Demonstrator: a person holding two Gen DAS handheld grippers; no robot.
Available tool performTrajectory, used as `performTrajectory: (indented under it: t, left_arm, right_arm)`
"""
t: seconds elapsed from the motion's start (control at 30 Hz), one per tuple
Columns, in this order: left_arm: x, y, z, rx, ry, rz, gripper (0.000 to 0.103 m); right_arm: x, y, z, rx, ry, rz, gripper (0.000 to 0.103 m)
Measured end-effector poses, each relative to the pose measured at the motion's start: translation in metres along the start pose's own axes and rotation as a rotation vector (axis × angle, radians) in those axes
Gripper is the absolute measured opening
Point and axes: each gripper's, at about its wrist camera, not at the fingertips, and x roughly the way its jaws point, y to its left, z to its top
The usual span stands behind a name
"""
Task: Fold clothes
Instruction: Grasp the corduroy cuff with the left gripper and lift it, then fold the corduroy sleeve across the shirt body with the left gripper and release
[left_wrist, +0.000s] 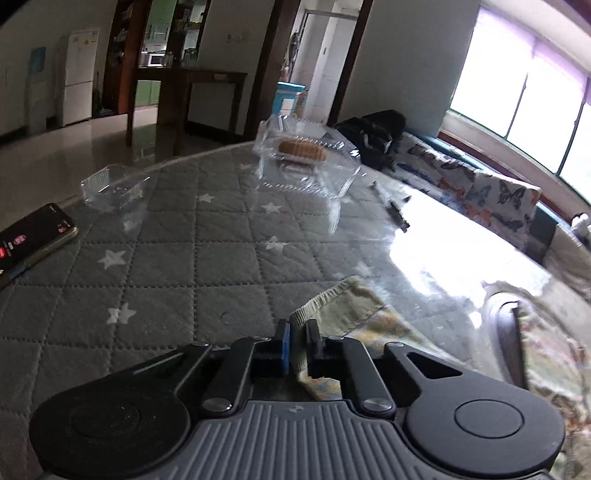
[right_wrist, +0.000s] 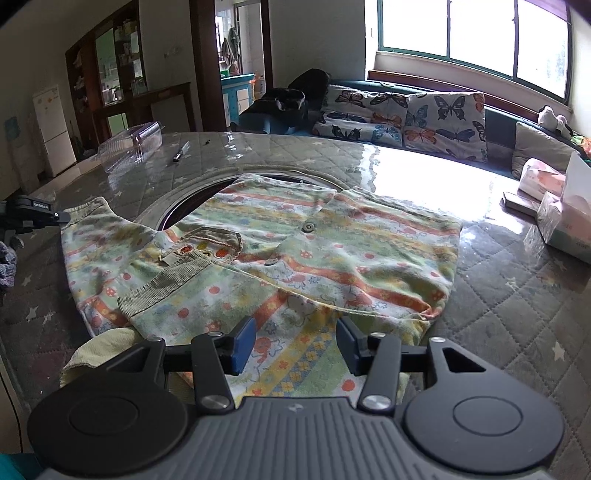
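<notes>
A: Where's the shirt rn?

B: The little shirt (right_wrist: 258, 266) lies mostly flat on the gray star cloth (right_wrist: 517, 295) that covers the table, partly over a round dark hole in the cloth. One sleeve looks folded in across the front already, I think.

A: And the left gripper?

B: The left gripper (left_wrist: 297, 332) has its jaws pressed nearly together, pinching the ribbed edge of the shirt (left_wrist: 332, 299). In the right view you can see it at the far left corner of the shirt.

A: Right one?

B: The right gripper (right_wrist: 295, 343) has jaws spread wide. It hangs just over the near edge of the shirt, nothing in it.

A: So what's a good way to do the next bit?

B: My guess: the right one should come down and pinch the near hem first. Grab only the layer you want, not the cloth under it. Then lift both sides at the same height and go slow, so the fold comes out straight w/ no lumps.

A: Anything to watch for?

B: The clear box (right_wrist: 129, 144) and pen (right_wrist: 181, 151) are well apart from the shirt, so no prob. The tissue box (right_wrist: 565, 221) on the right is closer, so don't swing wide that way.
</notes>
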Motion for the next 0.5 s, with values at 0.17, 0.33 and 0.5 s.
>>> performTrajectory:
  t: [0.17,0.33,0.5]
  left_arm:
    - [-0.036,-0.03,0.006,0.015,-0.02,-0.182,0.008]
    - [-0.072,-0.072,0.008,0.057,-0.021,-0.388,0.008]
    - [-0.103,-0.127,0.003,0.141,0.001,-0.593,0.007]
  right_arm:
    - [-0.004,-0.002,-0.001,0.013,-0.016,-0.003,0.049]
    - [-0.012,-0.006,-0.005,0.032,-0.043,-0.009,0.049]
    - [-0.02,-0.015,-0.011,0.065,-0.066,-0.022,0.049]
